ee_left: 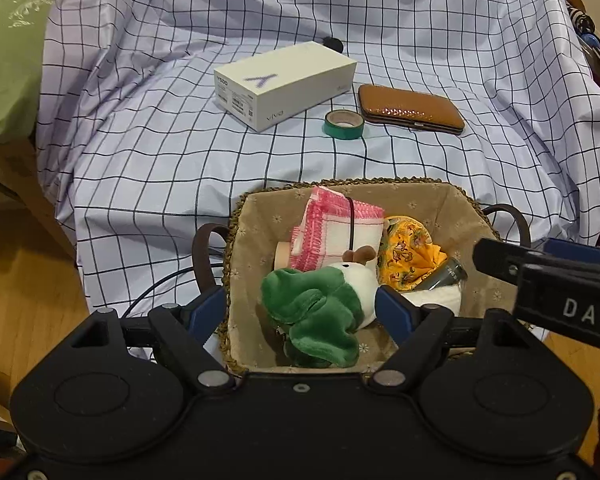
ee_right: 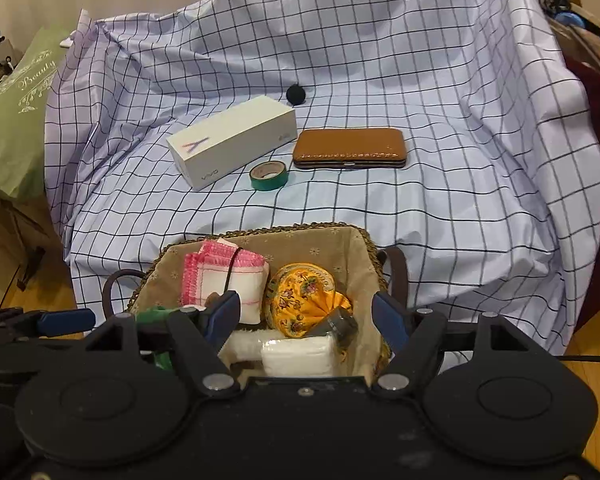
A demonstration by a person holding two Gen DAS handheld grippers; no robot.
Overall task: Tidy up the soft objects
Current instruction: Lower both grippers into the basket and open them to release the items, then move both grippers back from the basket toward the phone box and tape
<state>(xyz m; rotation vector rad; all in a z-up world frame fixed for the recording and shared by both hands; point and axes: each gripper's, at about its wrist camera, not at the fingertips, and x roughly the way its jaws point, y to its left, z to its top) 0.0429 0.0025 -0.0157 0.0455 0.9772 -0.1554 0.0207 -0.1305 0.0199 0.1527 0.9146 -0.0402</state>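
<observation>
A woven basket (ee_left: 448, 204) with a beige liner sits at the front edge of the checked cloth; it also shows in the right wrist view (ee_right: 340, 248). Inside lie a green and white plush toy (ee_left: 320, 304), a pink-edged white cloth (ee_left: 340, 228), a yellow patterned fabric pouch (ee_left: 408, 252) and a white tissue pack (ee_right: 300, 354). My left gripper (ee_left: 302, 310) is open, its fingers either side of the plush toy, above the basket. My right gripper (ee_right: 306, 320) is open above the basket's right half, over the tissue pack and the yellow pouch (ee_right: 300, 300).
On the checked cloth (ee_left: 180, 160) behind the basket lie a white phone box (ee_left: 284, 84), a green tape roll (ee_left: 344, 125), a brown leather case (ee_left: 412, 108) and a small black ball (ee_right: 296, 94). A green bag (ee_left: 8, 40) stands at the left. Wooden floor lies below.
</observation>
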